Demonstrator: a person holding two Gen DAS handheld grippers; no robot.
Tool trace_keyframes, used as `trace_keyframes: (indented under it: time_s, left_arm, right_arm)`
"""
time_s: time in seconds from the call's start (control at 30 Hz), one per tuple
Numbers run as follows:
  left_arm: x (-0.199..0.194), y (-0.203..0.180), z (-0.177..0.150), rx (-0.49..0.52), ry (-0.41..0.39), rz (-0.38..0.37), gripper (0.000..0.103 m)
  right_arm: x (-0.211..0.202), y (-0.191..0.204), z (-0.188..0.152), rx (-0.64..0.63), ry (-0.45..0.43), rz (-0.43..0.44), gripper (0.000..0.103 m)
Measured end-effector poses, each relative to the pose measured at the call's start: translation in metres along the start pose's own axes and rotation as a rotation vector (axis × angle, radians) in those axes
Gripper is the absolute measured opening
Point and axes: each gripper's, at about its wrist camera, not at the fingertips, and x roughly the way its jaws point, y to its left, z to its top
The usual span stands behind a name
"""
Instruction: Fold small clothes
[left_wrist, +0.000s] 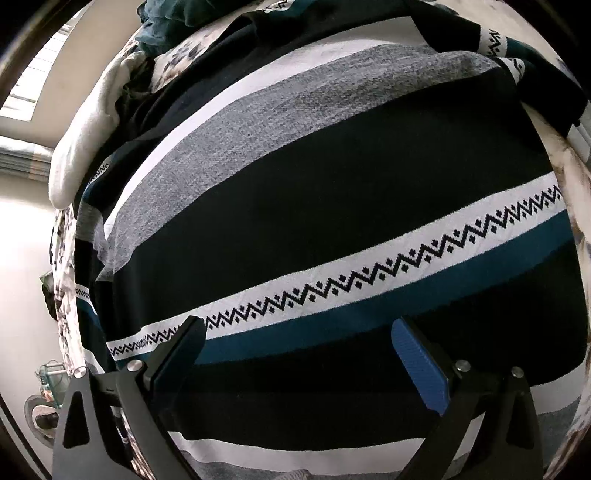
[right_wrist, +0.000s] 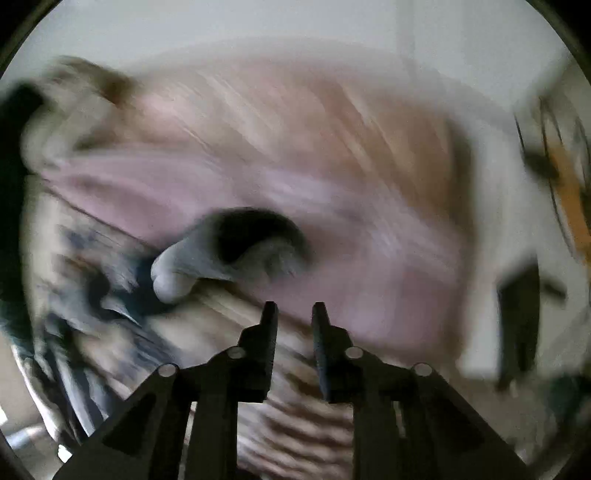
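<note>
A: Identify the item.
B: One knit sweater (left_wrist: 314, 177), striped in black, grey, white and teal, with a white zigzag-patterned band.
A: State and pose?
B: Spread flat, stripes running diagonally in the left wrist view; one sleeve lies folded along its left edge.
A: Location?
B: On a floral-print bed.

Under my left view lies a bedspread (left_wrist: 576, 229) with a dark floral print, showing at both edges. A white cloth (left_wrist: 79, 155) sits bunched at the upper left, and a teal heap (left_wrist: 166, 22) lies at the top. Past the bed I see a pale wall (left_wrist: 22, 236) and a bright window (left_wrist: 33, 81). My right view is badly smeared: a pinkish cover (right_wrist: 295, 177), a grey-and-black lump (right_wrist: 236, 251) on it, and a wall (right_wrist: 258, 26) behind.
</note>
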Motion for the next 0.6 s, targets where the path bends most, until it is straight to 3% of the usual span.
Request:
trace_keyframes:
  time_s: [0.03,0.13,0.2,0.33,0.43,0.6]
  left_arm:
    - [0.000,0.001,0.000,0.002,0.001,-0.003,0.103]
    - [0.001,0.000,-0.002,0.007,-0.002,-0.005,0.103]
    - [0.004,-0.001,-0.003,0.011,-0.001,-0.003,0.103]
    - [0.006,-0.003,-0.004,0.009,-0.002,0.007,0.103]
    - [0.003,-0.003,-0.003,0.006,0.000,0.010,0.103]
    - [-0.002,-0.001,-0.004,0.012,-0.007,0.003,0.103]
  right_arm:
    - [-0.001,-0.011,0.000,0.047,-0.004,0.027,0.022]
    - [-0.020,-0.033,0.005,0.163,-0.115,0.205,0.046]
    - [-0.019,-0.031,0.015,0.208,-0.126,0.310,0.059]
    - [0.014,-0.009,0.028,0.181,-0.050,0.260,0.062]
    - [-0.001,0.014,0.024,0.087,-0.131,0.285,0.006]
    - [-0.089,0.042,0.014,-0.076,-0.368,0.384,0.006]
